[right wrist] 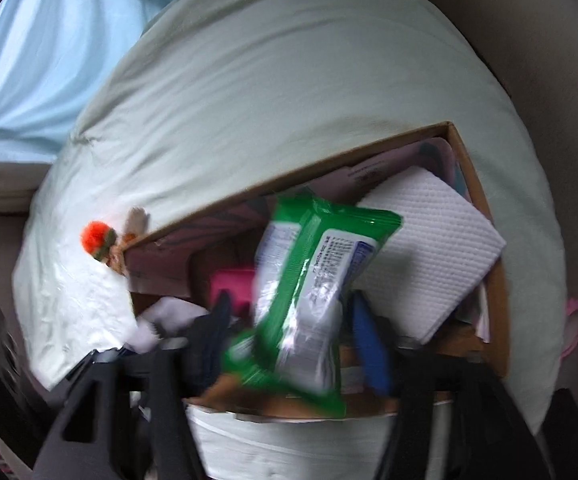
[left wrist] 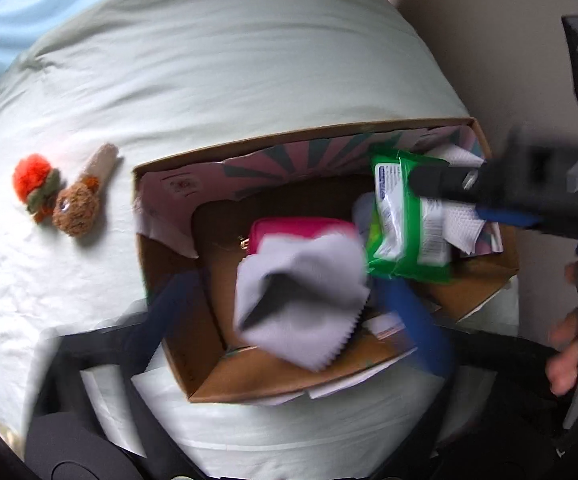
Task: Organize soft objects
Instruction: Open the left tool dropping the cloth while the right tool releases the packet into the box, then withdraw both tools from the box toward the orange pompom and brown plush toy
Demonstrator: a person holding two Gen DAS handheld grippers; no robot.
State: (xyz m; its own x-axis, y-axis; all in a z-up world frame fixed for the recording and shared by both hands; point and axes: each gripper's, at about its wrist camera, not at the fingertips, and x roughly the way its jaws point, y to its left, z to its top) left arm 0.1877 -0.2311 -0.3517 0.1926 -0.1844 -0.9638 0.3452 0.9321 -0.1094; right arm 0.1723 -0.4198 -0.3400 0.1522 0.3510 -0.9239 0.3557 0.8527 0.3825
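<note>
An open cardboard box (left wrist: 169, 264) lies on a pale bed sheet. My left gripper (left wrist: 289, 288) is wide open over the box, and a grey cloth (left wrist: 305, 280) hangs blurred between its fingers, touching neither. A pink pouch (left wrist: 289, 228) lies in the box behind the cloth. My right gripper (right wrist: 289, 332) is open, with a green wet-wipes pack (right wrist: 313, 280) blurred between its fingers above the box (right wrist: 497, 292). The pack (left wrist: 405, 216) and the right gripper also show in the left wrist view. A small plush toy (left wrist: 55, 194) with an orange pompom lies on the sheet left of the box.
Folded white paper towels (right wrist: 433, 248) lean in the box's right corner. The plush toy (right wrist: 103, 240) sits just beyond the box's left wall. A light blue cloth (right wrist: 49, 60) lies past the bed's far left. A beige wall (left wrist: 489, 60) runs along the right.
</note>
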